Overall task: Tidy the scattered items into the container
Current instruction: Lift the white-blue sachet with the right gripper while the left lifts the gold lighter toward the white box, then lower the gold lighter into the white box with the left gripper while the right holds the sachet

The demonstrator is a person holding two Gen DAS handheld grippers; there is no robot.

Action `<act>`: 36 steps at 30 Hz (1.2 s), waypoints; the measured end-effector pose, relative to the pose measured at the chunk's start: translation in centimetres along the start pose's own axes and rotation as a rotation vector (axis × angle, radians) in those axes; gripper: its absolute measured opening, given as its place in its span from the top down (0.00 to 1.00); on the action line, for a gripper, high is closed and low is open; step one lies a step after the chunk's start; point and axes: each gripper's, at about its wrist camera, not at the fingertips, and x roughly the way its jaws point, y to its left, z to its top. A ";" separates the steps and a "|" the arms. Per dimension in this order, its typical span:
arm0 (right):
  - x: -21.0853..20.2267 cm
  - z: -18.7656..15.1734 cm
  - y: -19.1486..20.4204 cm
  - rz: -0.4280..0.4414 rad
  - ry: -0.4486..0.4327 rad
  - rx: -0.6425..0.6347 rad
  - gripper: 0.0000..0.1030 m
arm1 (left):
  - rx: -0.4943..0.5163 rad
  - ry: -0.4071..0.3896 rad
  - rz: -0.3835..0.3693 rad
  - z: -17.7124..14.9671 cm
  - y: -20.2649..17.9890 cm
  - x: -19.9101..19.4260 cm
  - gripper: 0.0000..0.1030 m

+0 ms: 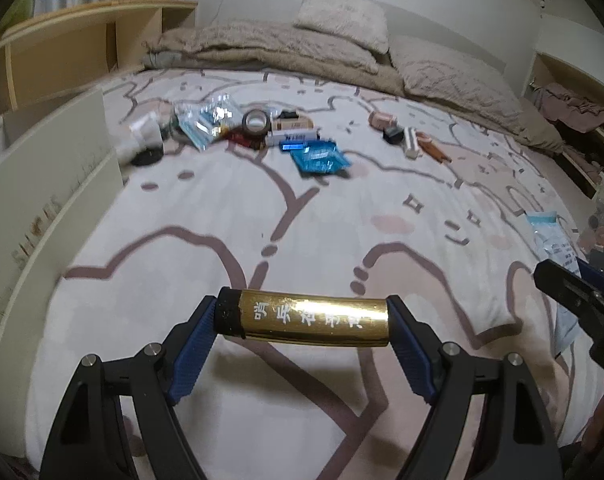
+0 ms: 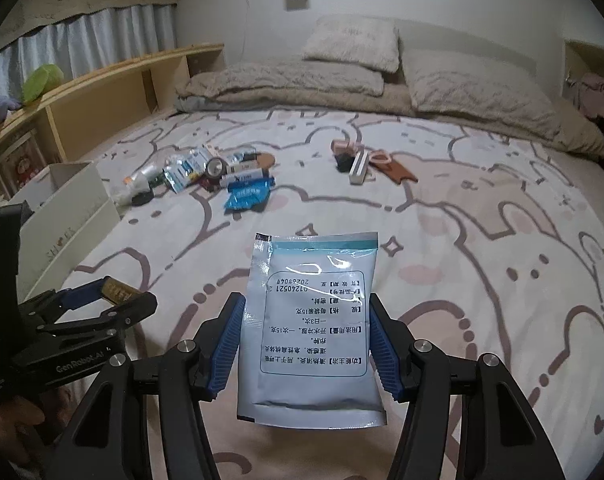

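Observation:
My left gripper [image 1: 302, 324] is shut on a gold lighter [image 1: 305, 322] with a black cap, held crosswise above the bed. It also shows in the right wrist view [image 2: 114, 294]. My right gripper [image 2: 305, 340] is shut on a pale blue medicine sachet [image 2: 313, 320], held upright between the pads. The sachet shows at the right edge of the left wrist view [image 1: 557, 252]. The white container box [image 1: 42, 184] stands at the bed's left side, also in the right wrist view [image 2: 66, 208]. Scattered items lie far up the bed: a blue packet [image 1: 319, 158], a tape roll [image 1: 256, 121], small boxes [image 1: 292, 130].
A second cluster with a white bar [image 2: 358, 168], a brown case [image 2: 397, 172] and a pink item [image 2: 341, 145] lies mid-bed. Beige blankets and pillows [image 2: 357, 44] sit at the head. A wooden shelf [image 2: 114, 96] runs along the left.

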 end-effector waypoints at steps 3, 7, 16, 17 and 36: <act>-1.0 0.2 0.2 -0.002 -0.030 0.006 0.42 | 0.002 -0.032 -0.013 0.6 0.0 -1.6 0.20; -2.3 0.4 0.5 0.000 -0.061 0.019 0.42 | -0.001 -0.071 -0.029 1.4 0.1 -3.7 0.20; -4.7 1.0 1.5 -0.007 -0.114 0.016 0.42 | 0.042 -0.165 -0.035 2.4 -0.1 -8.3 0.20; -4.9 1.0 1.6 -0.008 -0.119 0.016 0.42 | 0.046 -0.172 -0.037 2.4 -0.1 -8.7 0.20; -10.1 2.3 4.5 -0.019 -0.223 -0.037 0.42 | 0.092 -0.288 -0.024 2.7 0.4 -14.6 0.20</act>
